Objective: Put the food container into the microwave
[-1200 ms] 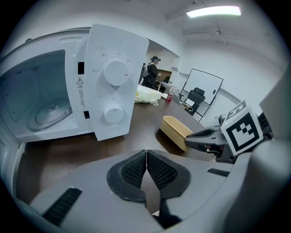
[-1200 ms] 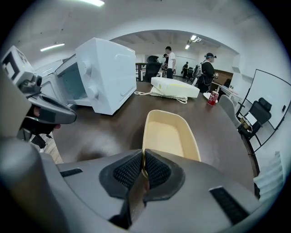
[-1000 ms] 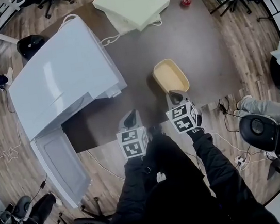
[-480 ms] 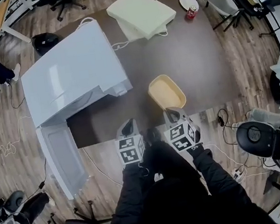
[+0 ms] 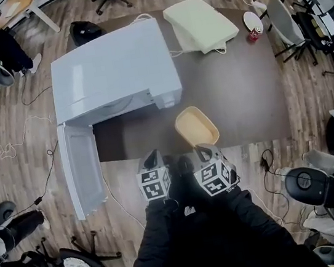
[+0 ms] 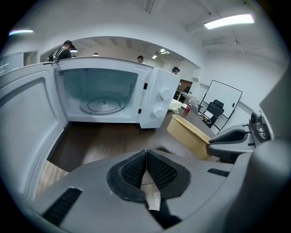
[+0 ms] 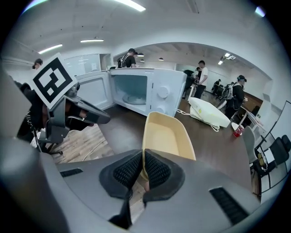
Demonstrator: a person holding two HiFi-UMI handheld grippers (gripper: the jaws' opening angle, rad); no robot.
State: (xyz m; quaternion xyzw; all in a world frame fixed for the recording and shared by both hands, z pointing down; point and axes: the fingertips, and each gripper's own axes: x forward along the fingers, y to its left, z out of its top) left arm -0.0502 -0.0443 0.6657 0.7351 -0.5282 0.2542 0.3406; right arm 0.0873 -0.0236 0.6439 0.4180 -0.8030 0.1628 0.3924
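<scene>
Leftward since a second ago, the food container (image 5: 196, 126) sits nearer the microwave (image 5: 111, 69), at the table's (image 5: 241, 87) near edge. Bare tabletop lies between them. The microwave door (image 5: 82, 167) swings open past that edge. The right gripper (image 5: 203, 152) pinches the container's near rim; the left gripper's (image 5: 153, 158) jaws are together, empty.

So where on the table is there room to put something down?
The widest bare patch of the dark brown table lies right of the white microwave, between the tan container and the cream cushion. A smaller strip lies before the microwave's mouth. The far corner, by the white plate and red can, is crowded.
</scene>
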